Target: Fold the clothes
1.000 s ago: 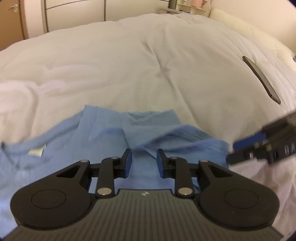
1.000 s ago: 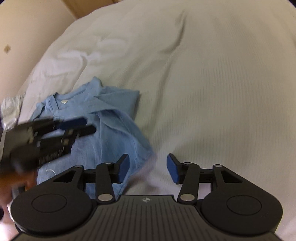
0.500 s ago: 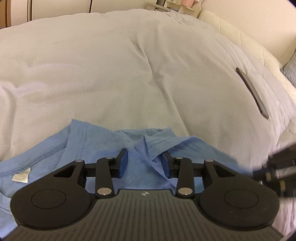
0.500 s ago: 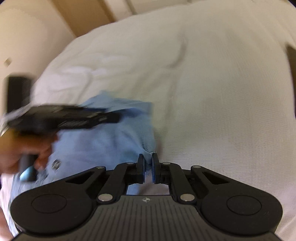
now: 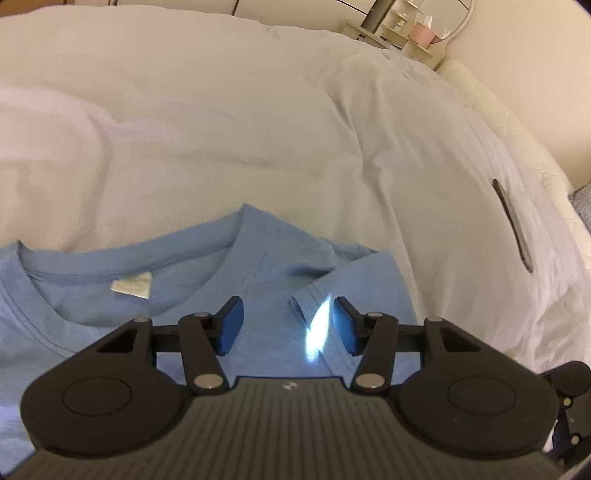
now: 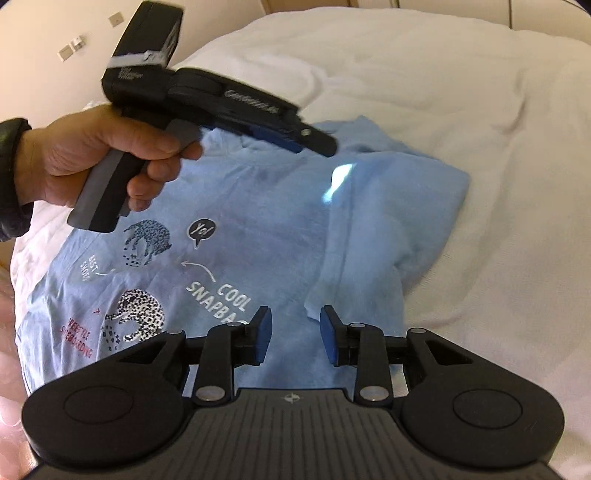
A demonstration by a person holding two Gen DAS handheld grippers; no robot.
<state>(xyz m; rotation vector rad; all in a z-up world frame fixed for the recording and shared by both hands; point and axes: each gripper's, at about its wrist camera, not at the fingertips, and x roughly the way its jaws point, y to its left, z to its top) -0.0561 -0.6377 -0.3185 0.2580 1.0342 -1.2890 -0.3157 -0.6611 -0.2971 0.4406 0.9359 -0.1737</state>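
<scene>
A light blue T-shirt with printed animals and words lies front up on the white bed cover. Its right sleeve is folded in over the body. My right gripper hovers over the sleeve's hem, jaws opening, with nothing pinched between them. A hand holds my left gripper above the shirt's shoulder. In the left wrist view, the left gripper is opening over the T-shirt just below the collar and white tag, gripping nothing.
The bed cover stretches wide beyond the shirt, with soft creases. A dark narrow strip lies on it at the right. A dresser with small items stands behind the bed.
The right gripper, shut on the shirt's edge half a second ago, has opened and let it go. The left gripper has shifted toward the collar and its jaws have widened.
</scene>
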